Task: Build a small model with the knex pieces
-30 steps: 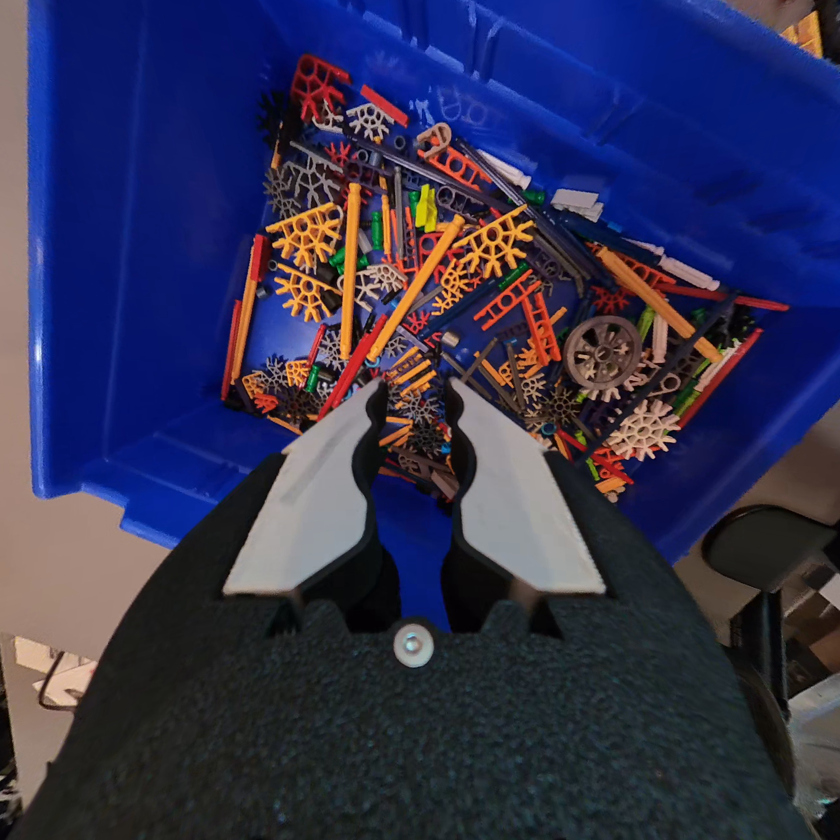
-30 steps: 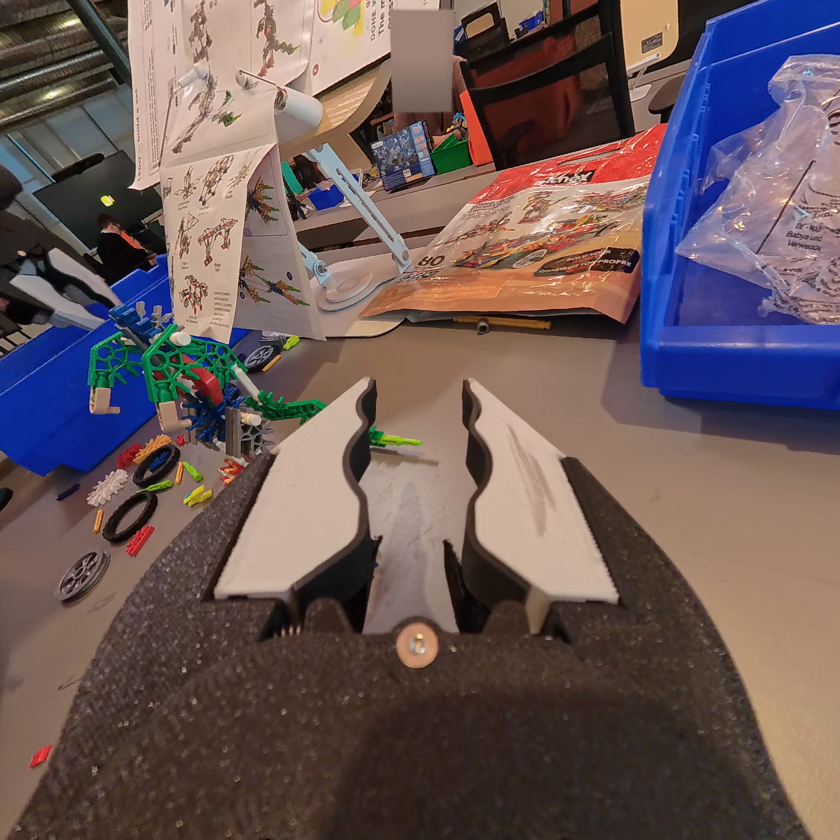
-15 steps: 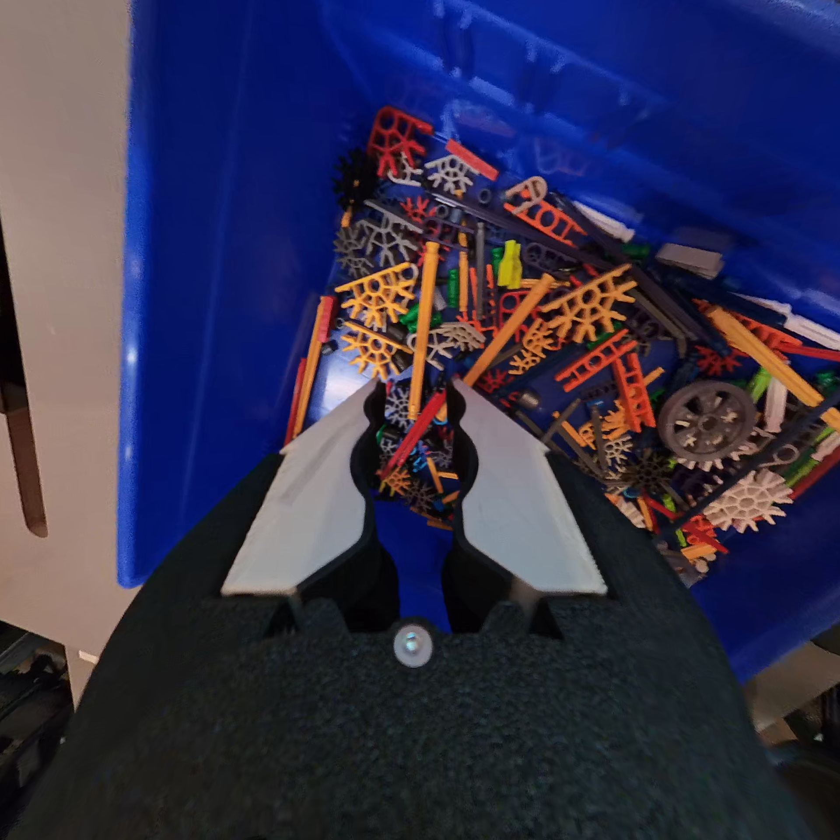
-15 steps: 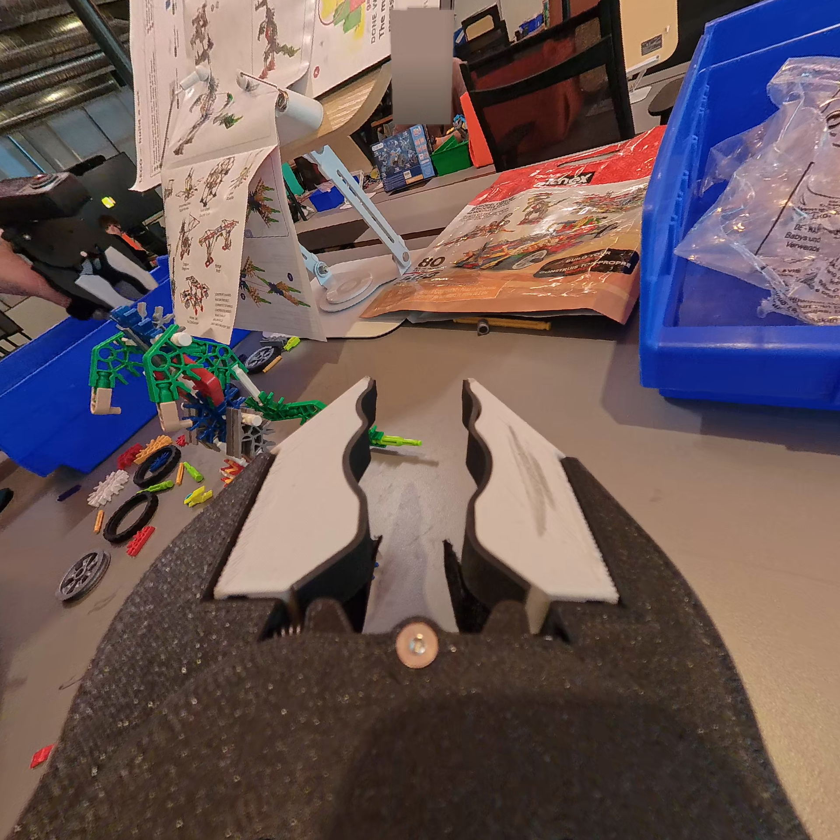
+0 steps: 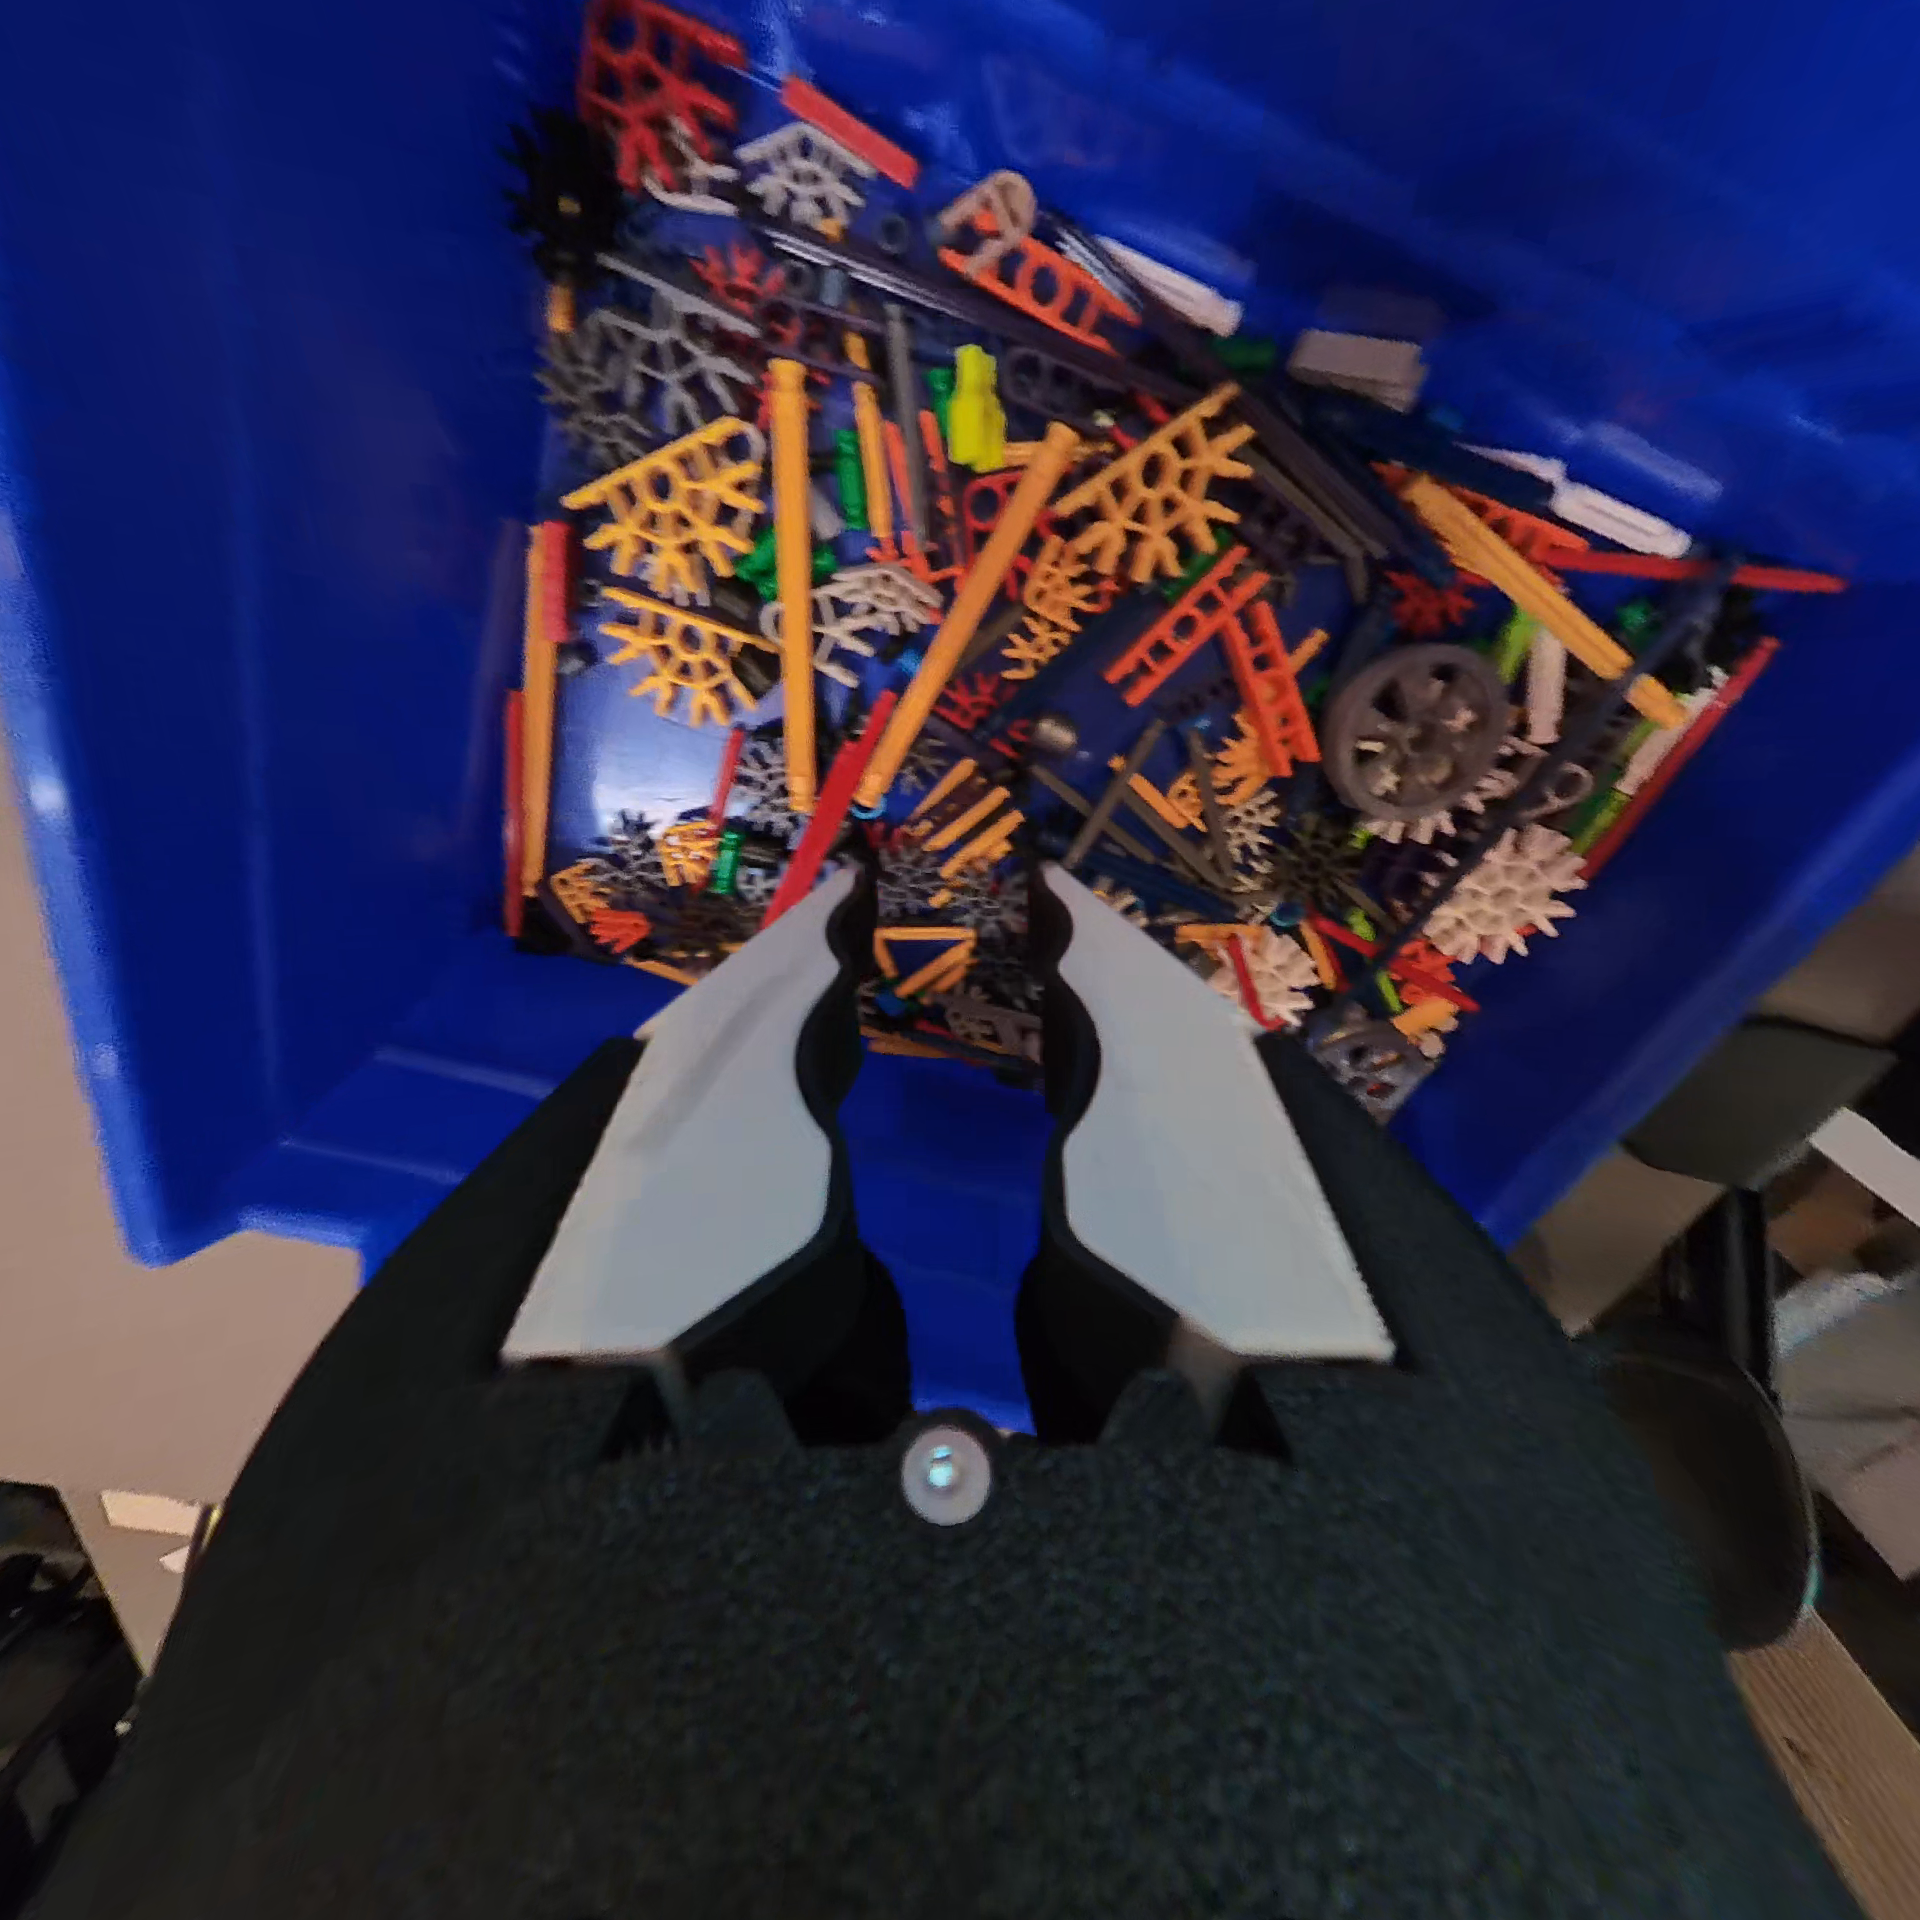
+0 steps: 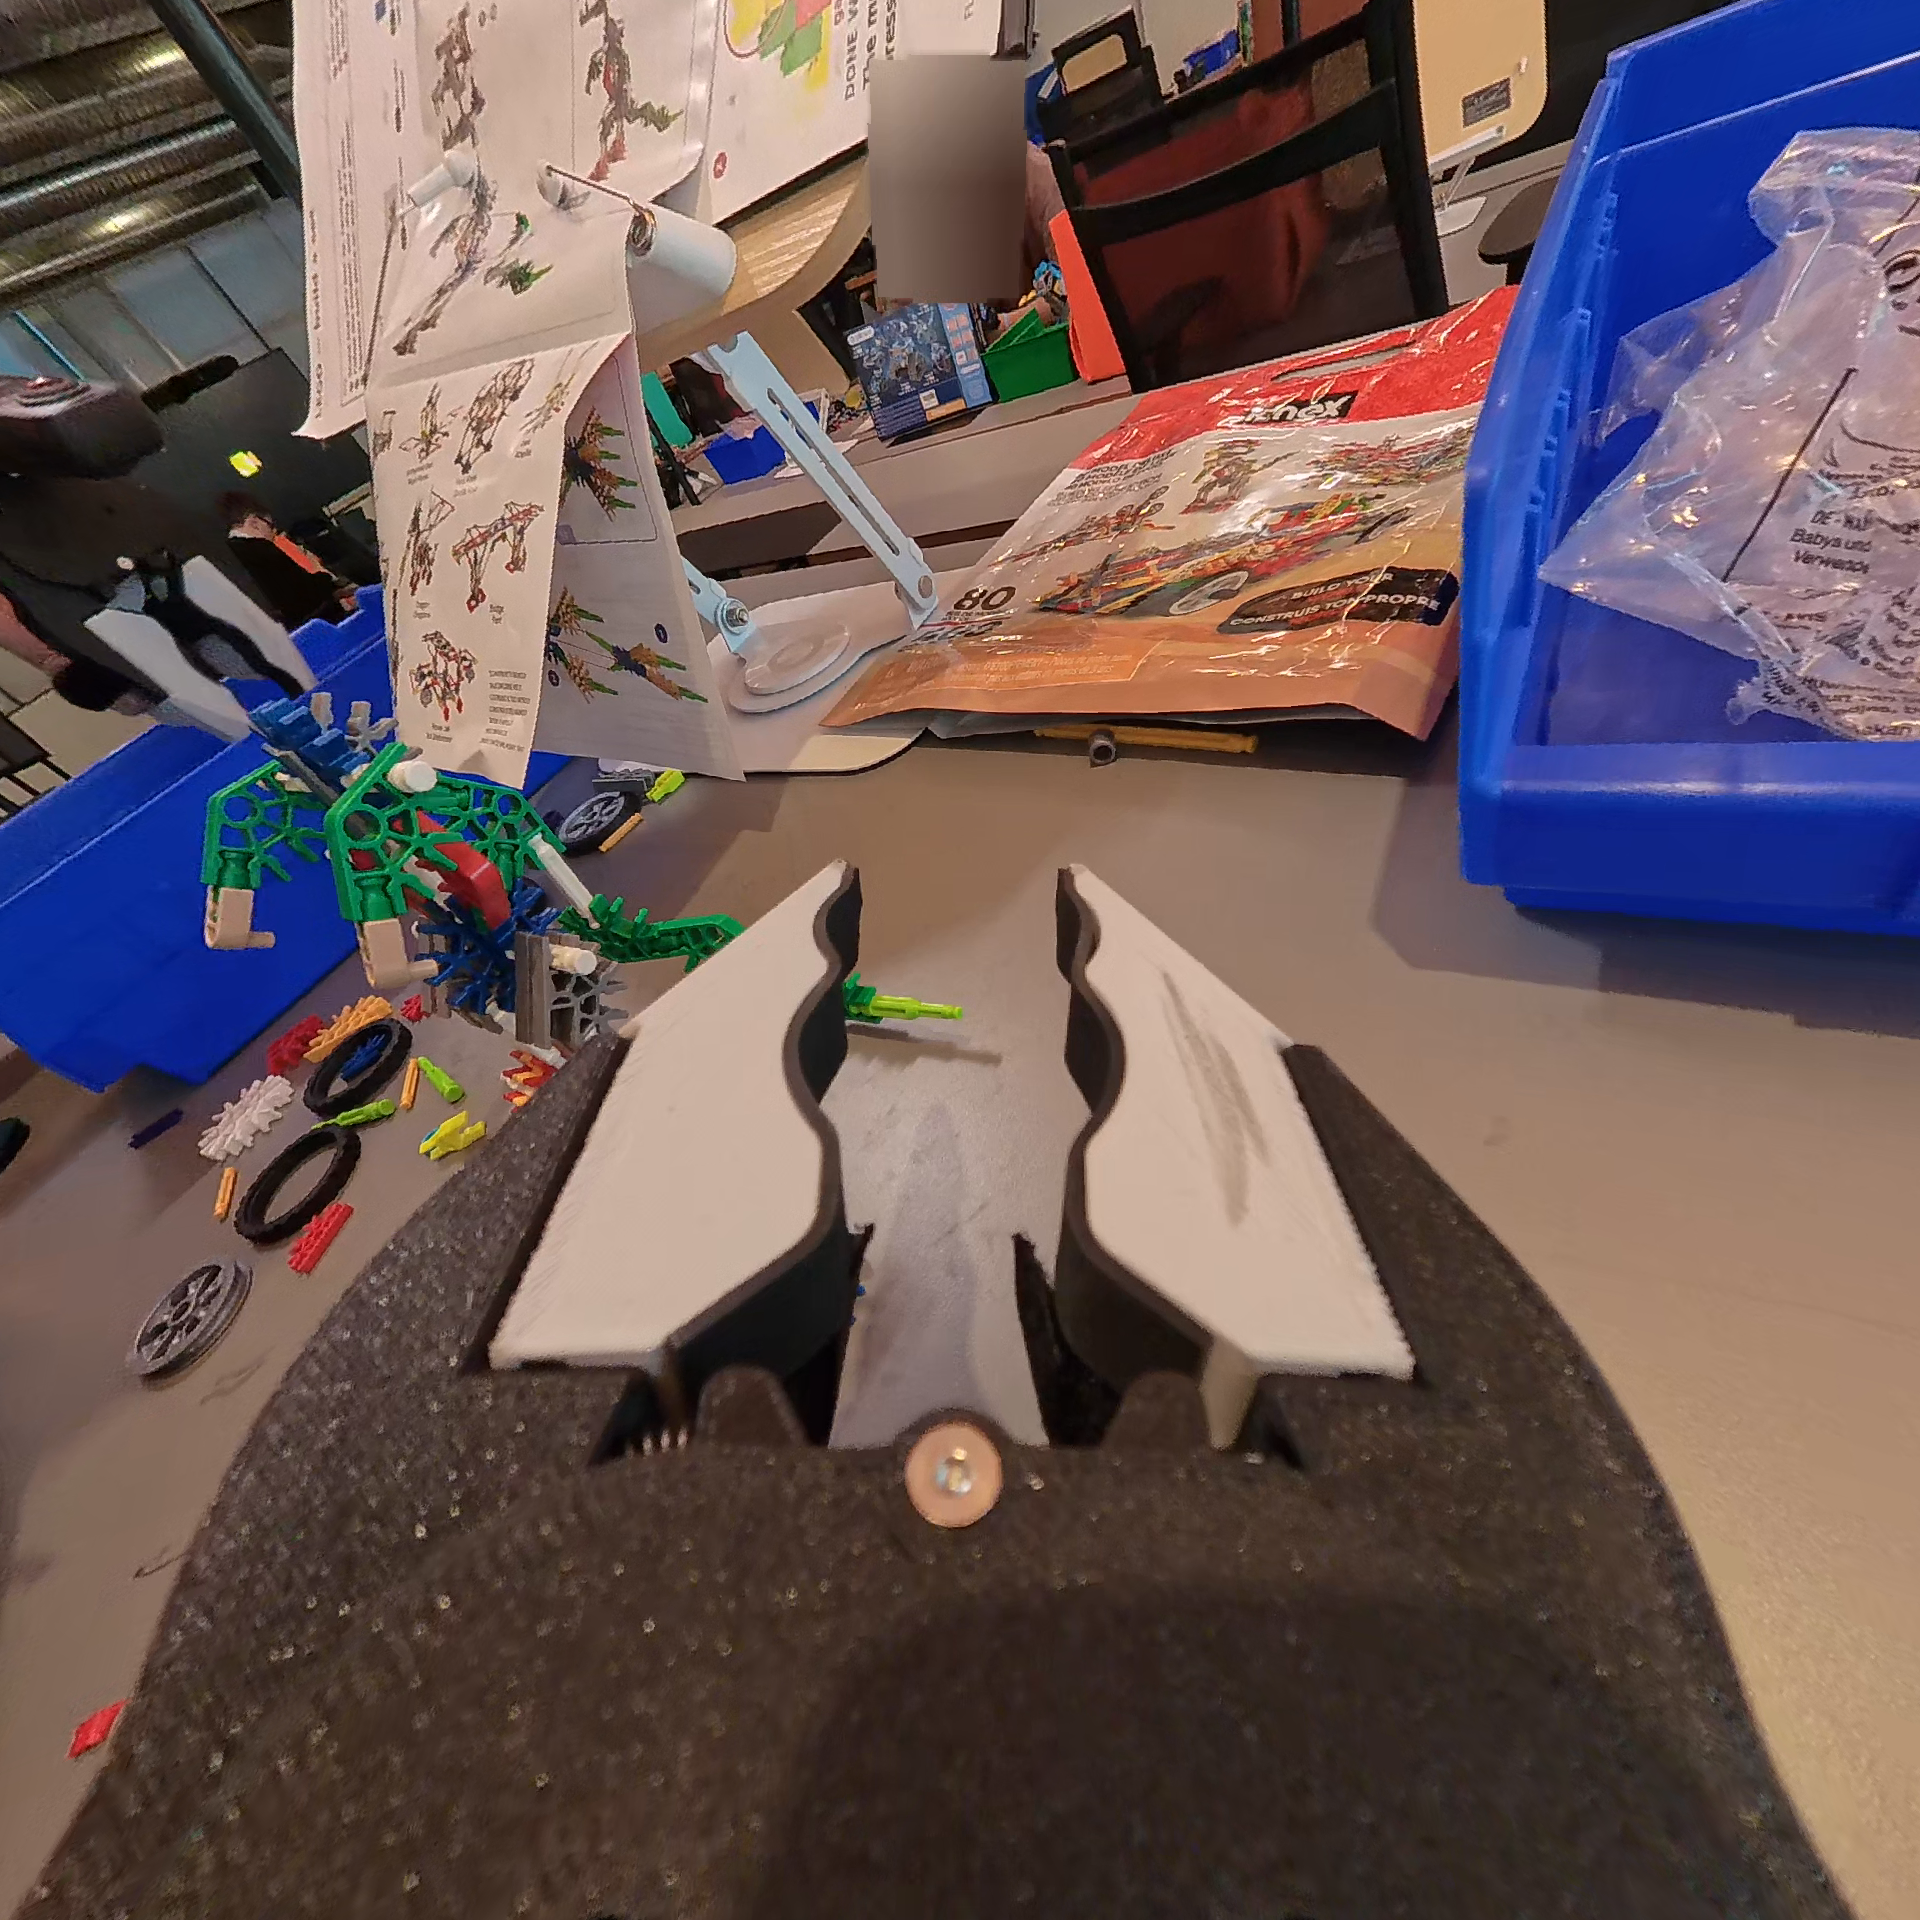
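Note:
My left gripper (image 5: 948, 883) is open and empty, pointing down into a blue bin (image 5: 260, 623) over a heap of plastic construction rods and connectors (image 5: 1039, 623). Its tips hover over dark snowflake connectors and yellow rods at the heap's near edge. A grey wheel (image 5: 1418, 722) lies to the right. My right gripper (image 6: 958, 883) is open and empty, low over the grey table (image 6: 1558, 1143). A green and blue construction model (image 6: 436, 873) stands to its left, with a lime rod (image 6: 904, 1008) just beyond its left finger. The left gripper (image 6: 197, 644) shows far left over the blue bin (image 6: 94, 914).
Loose tyres, a white gear and small pieces (image 6: 301, 1132) lie left of the right gripper. An instruction sheet on a white stand (image 6: 520, 499), a flat toy bag (image 6: 1195, 582) and a second blue bin with a clear plastic bag (image 6: 1766, 468) are at the back. There is about 50 cm between the tips of the two grippers. The grey wheel (image 5: 1418, 722) lies some 10 cm from my left tips, 45 cm from my right tips.
The left gripper has shifted over the bin: the heap slid right, then back left, and now looks closer. The right gripper has not moved.

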The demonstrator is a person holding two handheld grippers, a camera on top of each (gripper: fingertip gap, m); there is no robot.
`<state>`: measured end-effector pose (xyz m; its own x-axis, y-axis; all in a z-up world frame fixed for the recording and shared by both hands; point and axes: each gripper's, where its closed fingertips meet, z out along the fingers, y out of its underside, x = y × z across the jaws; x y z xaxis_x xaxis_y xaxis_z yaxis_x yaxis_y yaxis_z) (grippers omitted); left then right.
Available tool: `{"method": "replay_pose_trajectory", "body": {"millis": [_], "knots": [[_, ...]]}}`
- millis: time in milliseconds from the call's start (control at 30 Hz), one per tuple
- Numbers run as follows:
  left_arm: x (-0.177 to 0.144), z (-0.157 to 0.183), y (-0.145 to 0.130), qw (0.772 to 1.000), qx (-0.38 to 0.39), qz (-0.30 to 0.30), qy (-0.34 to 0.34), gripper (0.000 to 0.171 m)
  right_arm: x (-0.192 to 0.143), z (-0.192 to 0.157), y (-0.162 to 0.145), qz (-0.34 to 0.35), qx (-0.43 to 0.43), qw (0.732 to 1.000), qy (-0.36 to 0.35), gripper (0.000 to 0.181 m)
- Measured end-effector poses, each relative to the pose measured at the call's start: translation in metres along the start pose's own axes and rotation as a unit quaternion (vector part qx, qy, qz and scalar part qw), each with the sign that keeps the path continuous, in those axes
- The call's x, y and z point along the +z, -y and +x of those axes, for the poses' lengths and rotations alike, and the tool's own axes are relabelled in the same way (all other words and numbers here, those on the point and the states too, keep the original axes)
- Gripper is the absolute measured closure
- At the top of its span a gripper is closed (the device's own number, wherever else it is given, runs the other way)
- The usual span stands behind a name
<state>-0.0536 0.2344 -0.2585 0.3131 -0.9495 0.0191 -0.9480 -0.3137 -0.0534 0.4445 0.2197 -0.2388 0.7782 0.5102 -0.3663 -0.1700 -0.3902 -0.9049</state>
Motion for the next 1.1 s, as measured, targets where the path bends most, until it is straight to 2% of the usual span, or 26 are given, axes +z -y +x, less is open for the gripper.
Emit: {"method": "replay_pose_trajectory", "body": {"millis": [233,567,833,1033,1100], "knots": [[0.011,0.045,-0.010,0.998,0.021,-0.016,-0.053,0.146,0.001,0.000,-0.001,-0.005,-0.001,1.000,-0.003,0.144],[0.022,0.078,-0.036,0.994,0.026,-0.063,-0.084,0.148,0.002,0.001,-0.002,-0.007,-0.002,1.000,-0.007,0.144],[0.039,0.090,-0.042,0.992,0.026,-0.090,-0.090,0.147,0.002,0.001,-0.002,-0.009,-0.003,1.000,-0.009,0.144],[0.044,0.073,-0.050,0.992,0.017,-0.116,-0.043,0.149,0.002,0.002,-0.003,-0.010,-0.002,1.000,-0.010,0.144],[0.041,0.065,-0.048,0.994,0.017,-0.108,-0.023,0.148,0.002,0.002,-0.003,-0.011,-0.003,1.000,-0.011,0.144]]}}
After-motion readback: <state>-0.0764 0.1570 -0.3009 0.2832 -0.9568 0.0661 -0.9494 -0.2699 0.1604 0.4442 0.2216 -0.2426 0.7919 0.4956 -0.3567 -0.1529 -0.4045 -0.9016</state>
